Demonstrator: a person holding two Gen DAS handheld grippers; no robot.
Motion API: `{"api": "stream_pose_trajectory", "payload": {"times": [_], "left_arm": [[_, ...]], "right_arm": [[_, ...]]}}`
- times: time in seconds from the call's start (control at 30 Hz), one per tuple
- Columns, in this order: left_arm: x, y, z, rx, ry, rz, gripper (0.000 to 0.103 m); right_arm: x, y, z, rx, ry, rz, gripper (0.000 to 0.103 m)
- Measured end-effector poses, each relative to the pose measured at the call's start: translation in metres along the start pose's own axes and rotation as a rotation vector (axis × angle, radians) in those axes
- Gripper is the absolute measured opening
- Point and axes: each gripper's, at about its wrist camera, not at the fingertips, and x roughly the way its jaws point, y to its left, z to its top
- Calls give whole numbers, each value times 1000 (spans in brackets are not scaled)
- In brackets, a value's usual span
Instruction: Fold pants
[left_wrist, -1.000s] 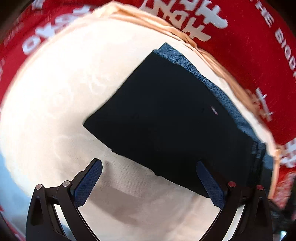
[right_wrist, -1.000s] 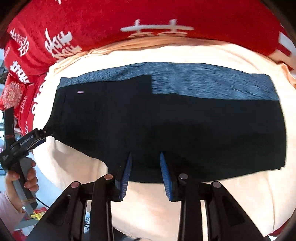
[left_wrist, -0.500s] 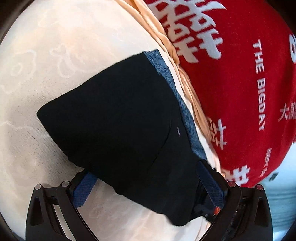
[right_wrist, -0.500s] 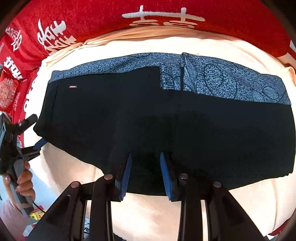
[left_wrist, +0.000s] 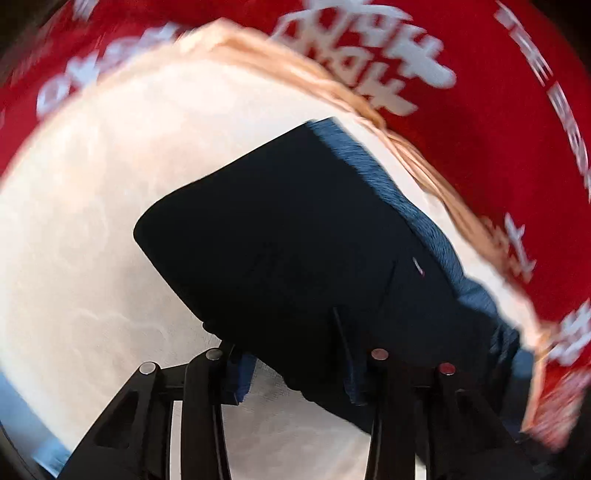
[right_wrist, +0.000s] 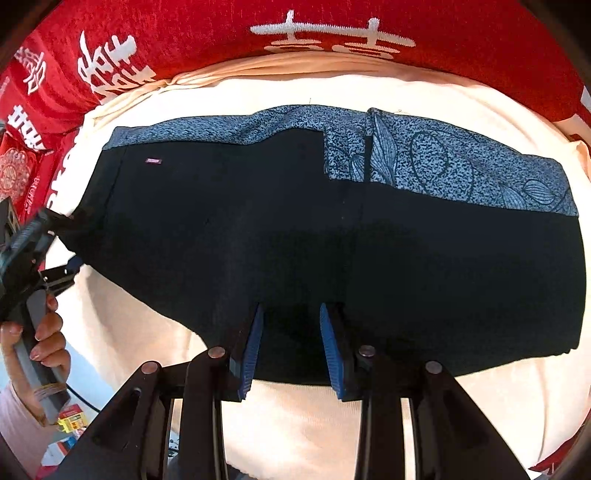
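Black gripper frames, ribbed blue fingers (right_wrist: 253, 350), round silver screws, grey handle, pale pink sleeve (right_wrist: 14, 424)

The black two-finger left gripper (left_wrist: 299, 365) with blue ribbed pads points steeply down, its jaws closing with dark cloth between them, a hand (right_wrist: 40, 343) wrapped round its grey handle, while the matching right gripper (right_wrist: 291, 347) pinches dark cloth between narrowly parted pads.

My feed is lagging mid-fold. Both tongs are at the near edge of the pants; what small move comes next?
Probably let the left tongs finish closing, then lift that end. Their jaws are closing with the corner of the black pants between them, while the right tongs pinch the near hem midway along. The pants lie flat on the cream cover, so one end could fold over.
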Motion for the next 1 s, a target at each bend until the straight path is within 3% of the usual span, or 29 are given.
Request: {"api": "stream_pose_trajectory", "payload": {"times": [0.1, 0.17, 0.3, 0.37, 0.43, 0.57, 0.73, 0.87, 0.9, 0.93, 1.0], "left_arm": [[-16, -43, -12, 270, -117, 144, 36], [-23, -65, -23, 406, -185, 201, 36], [-24, -94, -49, 669, -285, 290, 36], [-22, -100, -56, 752, -309, 315, 36], [-20, -102, -57, 798, -318, 334, 36], [-17, -100, -59, 825, -318, 347, 36], [-17, -101, -59, 822, -322, 341, 36], [-19, -101, -60, 832, -308, 326, 36], [-20, -102, -61, 836, -310, 322, 36], [-22, -104, -62, 845, -319, 318, 36], [-30, -112, -63, 866, -339, 301, 36]], "right_arm": [[-21, 2, 6, 7, -27, 39, 36], [-38, 8, 17, -4, -44, 81, 36], [-63, 27, 60, -20, -35, 231, 61], [-70, 47, 86, -66, -12, 297, 67], [-67, 76, 110, -129, 44, 354, 78], [-41, 145, 141, -285, 178, 374, 79], [6, 221, 148, -456, 309, 305, 79], [49, 244, 142, -531, 417, 194, 79], [58, 243, 142, -540, 425, 137, 65], [62, 240, 142, -541, 420, 118, 26], [60, 226, 145, -487, 401, 154, 19]]}}
